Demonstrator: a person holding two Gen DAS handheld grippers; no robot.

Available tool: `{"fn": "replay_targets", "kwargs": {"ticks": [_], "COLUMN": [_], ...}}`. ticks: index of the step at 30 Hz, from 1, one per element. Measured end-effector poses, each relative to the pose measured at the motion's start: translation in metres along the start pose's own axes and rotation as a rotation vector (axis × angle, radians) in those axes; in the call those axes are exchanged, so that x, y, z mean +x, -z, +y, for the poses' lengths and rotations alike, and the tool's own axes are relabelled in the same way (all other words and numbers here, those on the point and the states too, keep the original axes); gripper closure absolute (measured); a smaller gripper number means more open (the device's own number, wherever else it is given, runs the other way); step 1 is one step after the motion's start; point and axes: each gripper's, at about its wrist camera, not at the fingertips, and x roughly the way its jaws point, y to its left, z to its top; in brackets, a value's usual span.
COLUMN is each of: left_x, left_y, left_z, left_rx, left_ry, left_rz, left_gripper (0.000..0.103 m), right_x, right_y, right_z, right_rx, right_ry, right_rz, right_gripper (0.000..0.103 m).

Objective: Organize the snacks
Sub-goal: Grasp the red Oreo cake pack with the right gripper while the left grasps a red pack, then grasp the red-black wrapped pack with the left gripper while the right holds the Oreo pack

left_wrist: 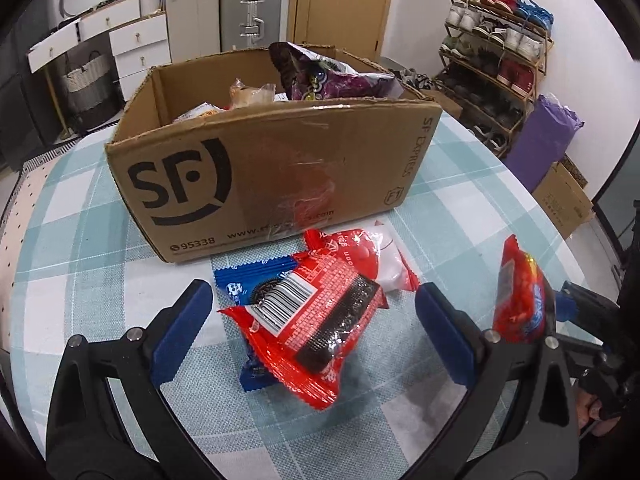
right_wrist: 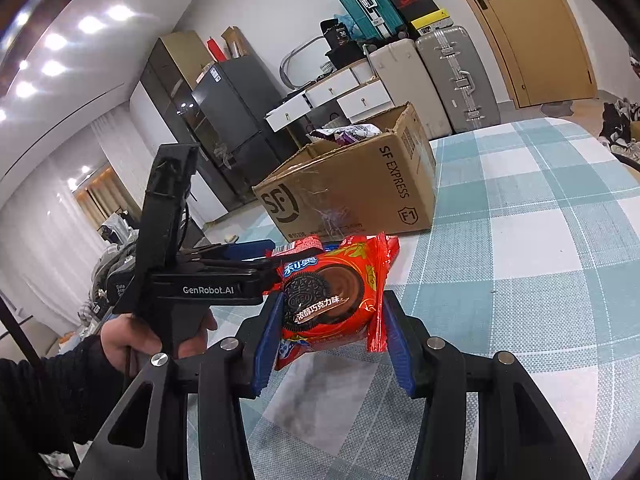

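Your right gripper (right_wrist: 326, 344) is clamped on a red Oreo packet (right_wrist: 328, 304), held upright between the blue pads above the tablecloth (right_wrist: 540, 240); the left wrist view shows that packet (left_wrist: 520, 300) at its right edge. Your left gripper (left_wrist: 314, 330) stands wide apart over a small pile: a red snack packet (left_wrist: 312, 320) with its barcode up lies on a blue Oreo packet (left_wrist: 248, 284), touched by neither pad. Just beyond the pile sits an open cardboard box (left_wrist: 280, 168) printed "SF Express", holding a purple snack bag (left_wrist: 332, 76) and other wrapped snacks (left_wrist: 252, 94). The surface is a table under a teal-and-white checked cloth. Your left hand (right_wrist: 132, 340), in a dark sleeve, grips the left tool's handle. Around the room: white drawers (left_wrist: 136, 40), silver suitcases (right_wrist: 456, 76), a wooden door (left_wrist: 340, 0), a shoe rack (left_wrist: 492, 64) and a dark refrigerator (right_wrist: 228, 120).
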Motion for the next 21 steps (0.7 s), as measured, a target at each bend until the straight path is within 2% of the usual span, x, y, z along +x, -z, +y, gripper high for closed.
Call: {"fn": "replay_targets", "kwargs": {"ticks": [4,6,10,13,14,18,21], "left_x": [0.008,0.012,0.011,0.007,0.007,0.003,0.000], "left_y": [0.004,0.006,0.008,0.008,0.008,0.010,0.011], "left_z": [-0.001,-0.004,-0.008,-0.012,-0.013,-0.014,-0.012], "left_rx": [0.043,0.078,0.113,0.136,0.139,0.148,0.116], "left_ry": [-0.004,-0.010,0.005,0.025,0.031,0.037,0.050], "left_rz": [0.036,0.053,0.054,0.044,0.047,0.063,0.061], "left_gripper": [0.004,0.018,0.028,0.043,0.053,0.057,0.057], "right_x": [0.000,0.000,0.000,0.000,0.000,0.001,0.000], "right_y": [0.000,0.000,-0.001,-0.001,0.000,0.000,-0.001], "right_z": [-0.001,-0.002,-0.002,-0.003,-0.002,-0.003,-0.004], "right_rx": [0.004,0.005,0.012,0.014,0.015,0.021,0.026], "right_ry": [-0.003,-0.003,-0.004,-0.003,-0.003,-0.003,-0.003], "right_rz": [0.003,0.004,0.001,0.003,0.002,0.003,0.002], "right_gripper": [0.054,0.054,0.054,0.054,0.054,0.054,0.054]}}
